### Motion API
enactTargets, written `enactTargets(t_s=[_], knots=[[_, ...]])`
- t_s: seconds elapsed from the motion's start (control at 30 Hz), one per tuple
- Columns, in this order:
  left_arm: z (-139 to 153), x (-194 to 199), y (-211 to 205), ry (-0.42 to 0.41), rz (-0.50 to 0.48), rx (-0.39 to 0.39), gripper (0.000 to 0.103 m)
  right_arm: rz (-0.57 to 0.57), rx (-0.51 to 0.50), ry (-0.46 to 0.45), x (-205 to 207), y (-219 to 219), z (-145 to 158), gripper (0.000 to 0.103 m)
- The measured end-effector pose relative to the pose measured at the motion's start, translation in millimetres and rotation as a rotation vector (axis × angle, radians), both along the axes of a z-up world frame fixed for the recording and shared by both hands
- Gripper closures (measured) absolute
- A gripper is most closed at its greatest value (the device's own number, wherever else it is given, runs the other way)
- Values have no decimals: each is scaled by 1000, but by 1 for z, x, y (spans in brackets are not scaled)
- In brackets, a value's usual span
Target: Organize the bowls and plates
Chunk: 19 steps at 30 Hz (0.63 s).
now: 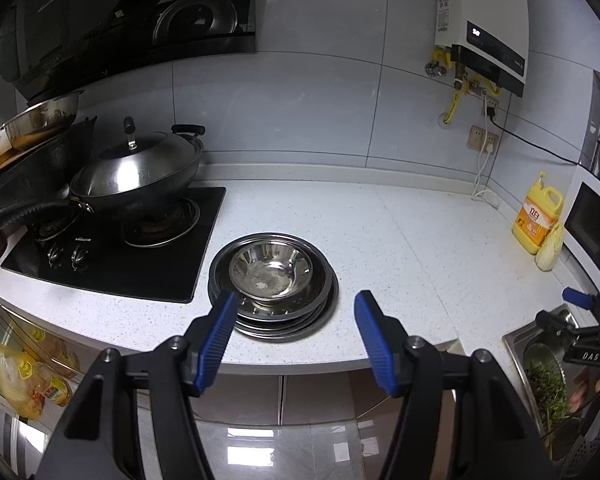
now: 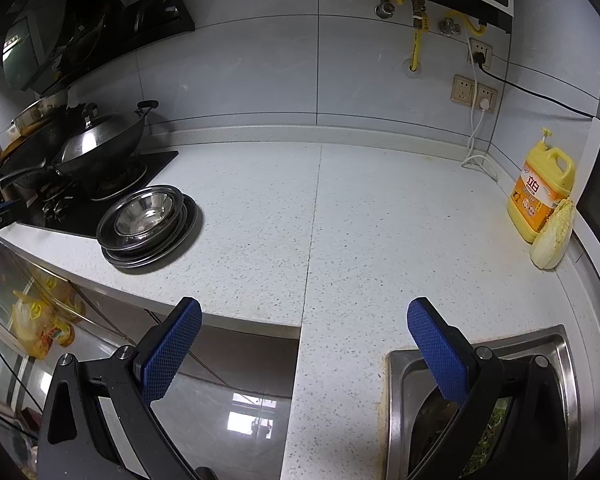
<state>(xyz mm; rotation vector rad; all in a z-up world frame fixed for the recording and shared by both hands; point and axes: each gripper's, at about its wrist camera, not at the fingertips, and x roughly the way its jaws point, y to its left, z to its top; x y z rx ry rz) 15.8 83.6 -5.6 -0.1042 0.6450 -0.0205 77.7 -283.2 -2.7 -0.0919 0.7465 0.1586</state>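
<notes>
One stack holds every dish I can see, so I place everything else from it. The counter (image 2: pixel 380 208) carries it near the front edge. The hob (image 1: pixel 112 248) lies just left of the stack, with a lidded wok (image 1: pixel 140 172) on the burner beyond it, well clear of my reach path. The sink (image 2: pixel 560 344) is well right of the stack, let into the counter, with greens in it. A yellow jug (image 2: pixel 540 196) and a cabbage (image 2: pixel 554 236) stand far right of the stack against the wall, out of the work.

The stack: several steel plates (image 1: pixel 276 320) nested flat, widest at the bottom, and a steel bowl (image 1: pixel 270 270) sitting upright in the top plate. My reading: flat things below and the deep one on top keep the pile steady, and a spot beside the hob leaves the rest of the counter free.

My left gripper (image 1: pixel 296 312) hangs just in front of the stack, jaws wide and holding nothing, its left finger showing across the plates' near rim without contact that I can confirm. My right gripper (image 2: pixel 304 320) is well right of the stack, by the sink, jaws wide and likewise bare.

Judgement: stacking looks finished, or nearly so.
</notes>
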Motion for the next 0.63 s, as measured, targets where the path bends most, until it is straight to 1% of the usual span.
enactTargets(t_s=[0.1, 0.23, 0.4, 0.63], knots=[[1, 1, 3, 3, 1, -17, 44, 5, -5, 1, 0, 2, -1, 2], [2, 0, 4, 2, 9, -17, 44, 10, -7, 2, 1, 5, -2, 2], [2, 2, 6, 2, -6, -32, 44, 11, -6, 0, 1, 6, -2, 2], [2, 0, 2, -3, -13, -23, 44, 10, -9, 3, 1, 6, -2, 2]])
